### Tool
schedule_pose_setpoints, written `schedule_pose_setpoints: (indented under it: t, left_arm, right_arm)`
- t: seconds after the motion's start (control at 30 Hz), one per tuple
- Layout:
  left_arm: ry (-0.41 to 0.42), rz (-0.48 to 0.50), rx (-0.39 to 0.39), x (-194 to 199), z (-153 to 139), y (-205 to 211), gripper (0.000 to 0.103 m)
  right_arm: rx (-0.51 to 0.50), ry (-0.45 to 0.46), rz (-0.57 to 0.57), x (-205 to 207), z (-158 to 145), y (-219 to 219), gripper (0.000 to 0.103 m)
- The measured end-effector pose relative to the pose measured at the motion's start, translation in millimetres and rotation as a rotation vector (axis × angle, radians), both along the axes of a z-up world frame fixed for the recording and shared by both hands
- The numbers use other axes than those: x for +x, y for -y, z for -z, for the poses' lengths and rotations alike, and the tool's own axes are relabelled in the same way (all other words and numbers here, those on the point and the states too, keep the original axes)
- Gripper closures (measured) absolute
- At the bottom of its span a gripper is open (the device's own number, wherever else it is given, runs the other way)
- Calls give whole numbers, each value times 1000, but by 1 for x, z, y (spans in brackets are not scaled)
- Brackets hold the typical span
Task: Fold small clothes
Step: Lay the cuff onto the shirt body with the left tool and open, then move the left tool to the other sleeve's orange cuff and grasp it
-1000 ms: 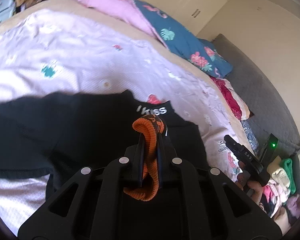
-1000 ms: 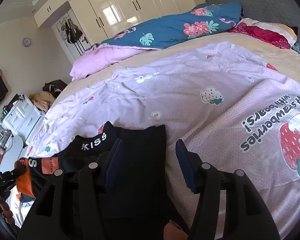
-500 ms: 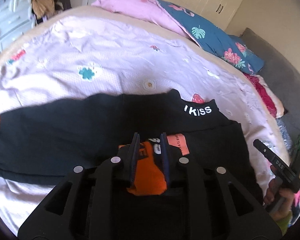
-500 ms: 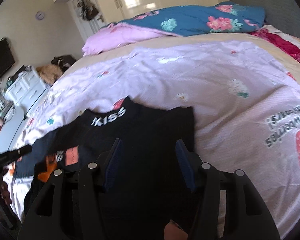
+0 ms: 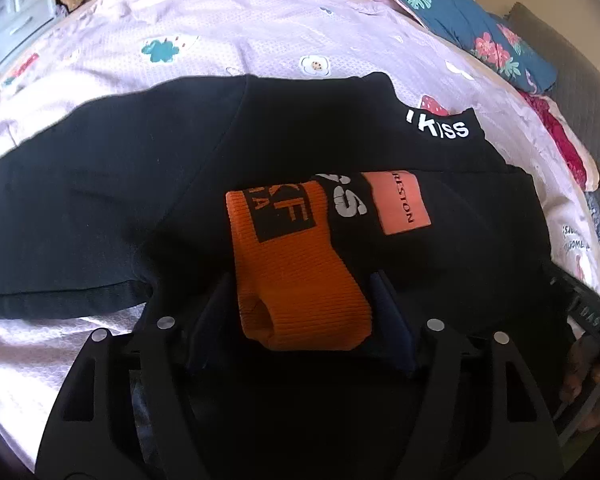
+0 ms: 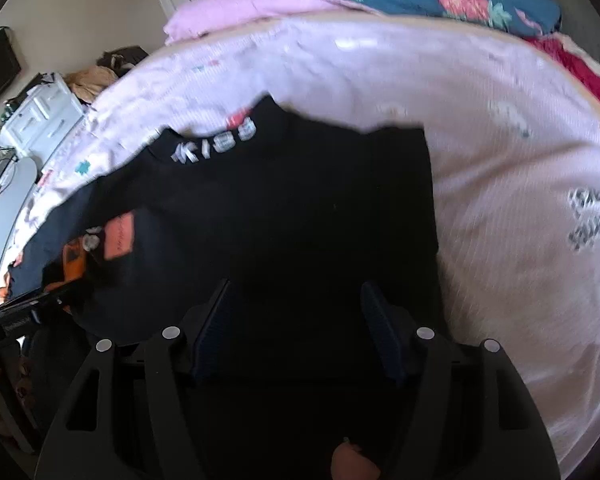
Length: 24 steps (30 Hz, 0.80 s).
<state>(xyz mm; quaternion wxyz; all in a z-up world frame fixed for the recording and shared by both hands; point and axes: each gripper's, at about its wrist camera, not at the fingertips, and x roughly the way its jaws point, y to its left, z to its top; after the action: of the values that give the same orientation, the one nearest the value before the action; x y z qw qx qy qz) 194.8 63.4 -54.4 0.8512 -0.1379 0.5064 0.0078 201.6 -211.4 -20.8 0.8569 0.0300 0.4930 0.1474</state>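
Orange ribbed knit, the cuff (image 5: 296, 268) of the black top (image 5: 112, 184), now lies loose between the left gripper's (image 5: 300, 312) jaws. A second ago they pinched it tight in the air; they have just been opening, and the cuff rests on the garment's body with the pads clear of it. So the sleeve looks folded in across the chest, one fold laid. The right gripper (image 6: 296, 332) hangs low over the black cloth, jaws spread and just widened, nothing pinched. Just beyond the cuff, a salmon patch (image 5: 400, 204) reads "RESTON", perhaps cut off. Farther up, the collar (image 5: 440, 128) says "KISS" in white. The top lies flat on the pale lilac bedspread (image 5: 260, 20), pillows beyond.
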Motion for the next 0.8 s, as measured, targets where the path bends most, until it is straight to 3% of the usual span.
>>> schedule_pose_setpoints:
  t: [0.1,0.17,0.23,0.4,0.8]
  left_arm:
    - [12,0,11,-2,-6,1,37]
    - [17,-8,9,-5,-9,0,34]
    - [26,-19,22,-9,-14,-2,24]
    - [60,-34,41,-22,-26,-3,10]
    - [106,-156,41,-45,-43,-39,9]
  right_arm:
    - [-4,14,-7,-3,-2,-2,34]
    - [24,35,-13,-6,-7,-2,23]
    - [37,58,3,-8,-11,-1,12]
    - [49,119,26,-12,-23,0,6]
    - [27,246,-34,-38,-49,-36,4]
